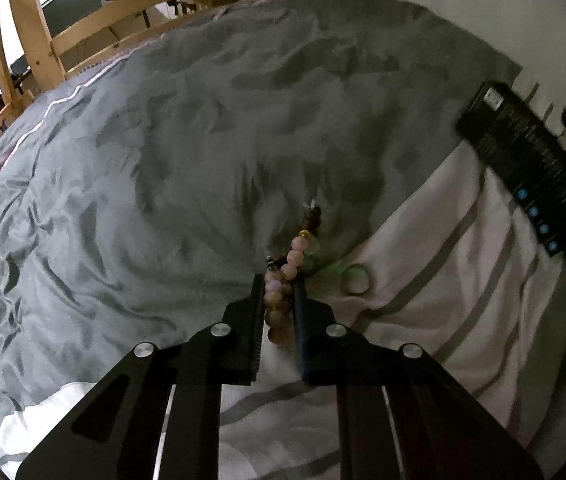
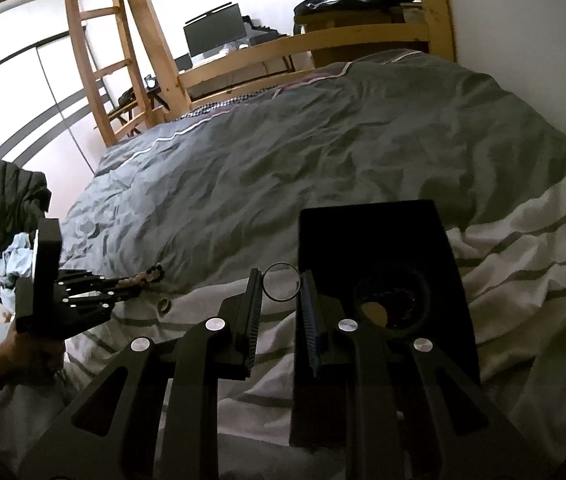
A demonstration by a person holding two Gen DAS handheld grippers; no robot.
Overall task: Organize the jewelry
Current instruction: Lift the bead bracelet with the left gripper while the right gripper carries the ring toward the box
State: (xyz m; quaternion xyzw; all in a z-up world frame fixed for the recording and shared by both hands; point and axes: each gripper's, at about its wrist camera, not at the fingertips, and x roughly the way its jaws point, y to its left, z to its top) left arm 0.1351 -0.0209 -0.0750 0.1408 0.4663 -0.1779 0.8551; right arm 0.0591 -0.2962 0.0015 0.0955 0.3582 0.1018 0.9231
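My left gripper (image 1: 279,284) is shut on a pink bead bracelet (image 1: 289,268), held above the bed; darker beads hang beyond its tips. It also shows in the right wrist view (image 2: 139,284) at the left, with beads sticking out. A small ring (image 1: 357,279) lies on the white striped sheet just right of the left fingertips; it shows in the right wrist view (image 2: 164,305) too. My right gripper (image 2: 281,282) is shut on a thin dark bangle (image 2: 281,282), next to the black jewelry box (image 2: 379,240), whose round well (image 2: 393,306) holds dark jewelry.
A rumpled grey duvet (image 2: 323,152) covers the bed. A white striped sheet (image 2: 523,248) lies at the near end. The wooden bed frame (image 2: 307,40) and a ladder stand behind. Dark clothing (image 2: 3,200) sits at the left. The black box (image 1: 523,164) lies at right in the left wrist view.
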